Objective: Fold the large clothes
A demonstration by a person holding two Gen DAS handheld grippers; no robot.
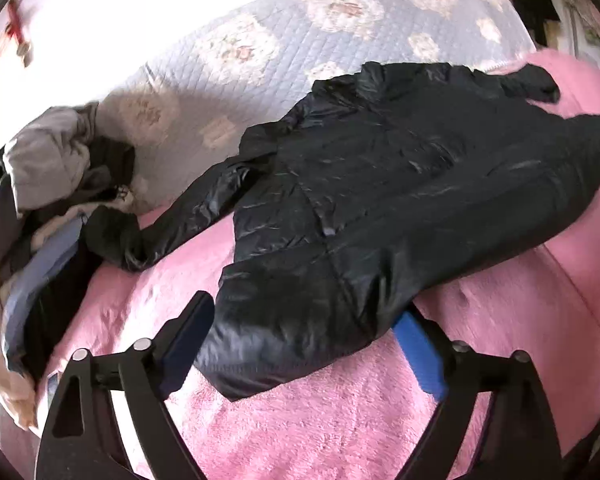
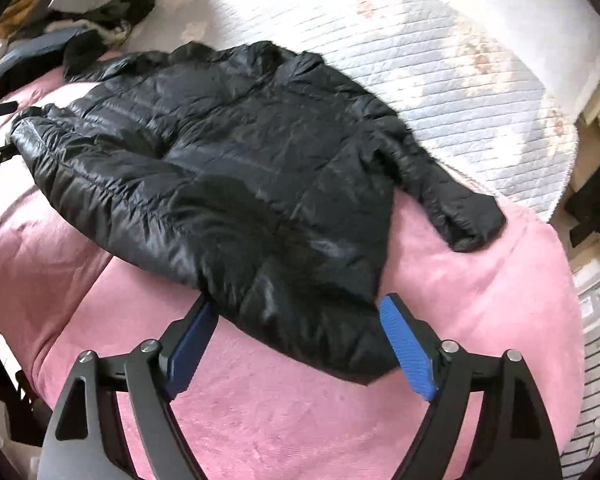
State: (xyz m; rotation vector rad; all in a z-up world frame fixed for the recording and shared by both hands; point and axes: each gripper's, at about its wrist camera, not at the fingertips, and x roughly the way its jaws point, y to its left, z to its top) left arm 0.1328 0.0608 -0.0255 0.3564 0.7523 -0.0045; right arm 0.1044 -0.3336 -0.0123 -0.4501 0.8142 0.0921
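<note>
A shiny black padded jacket (image 1: 380,184) lies spread flat on a pink fleece blanket (image 1: 300,420), sleeves out to both sides. My left gripper (image 1: 304,308) stands open over one bottom corner of the hem, and the fabric lies loose between its blue pads (image 1: 418,354) without being pinched. In the right wrist view the same jacket (image 2: 240,168) fills the middle. My right gripper (image 2: 298,302) is open around the other hem corner, its pads (image 2: 408,350) apart from the cloth. One sleeve cuff (image 2: 476,228) rests near the blanket's (image 2: 260,420) right edge.
A heap of other clothes (image 1: 48,184) sits at the left of the bed, also seen in the right wrist view as a pile (image 2: 92,0) at the top left. A quilted floral cover (image 1: 300,40) lies behind the jacket. Boxes (image 2: 592,200) stand past the bed's right edge.
</note>
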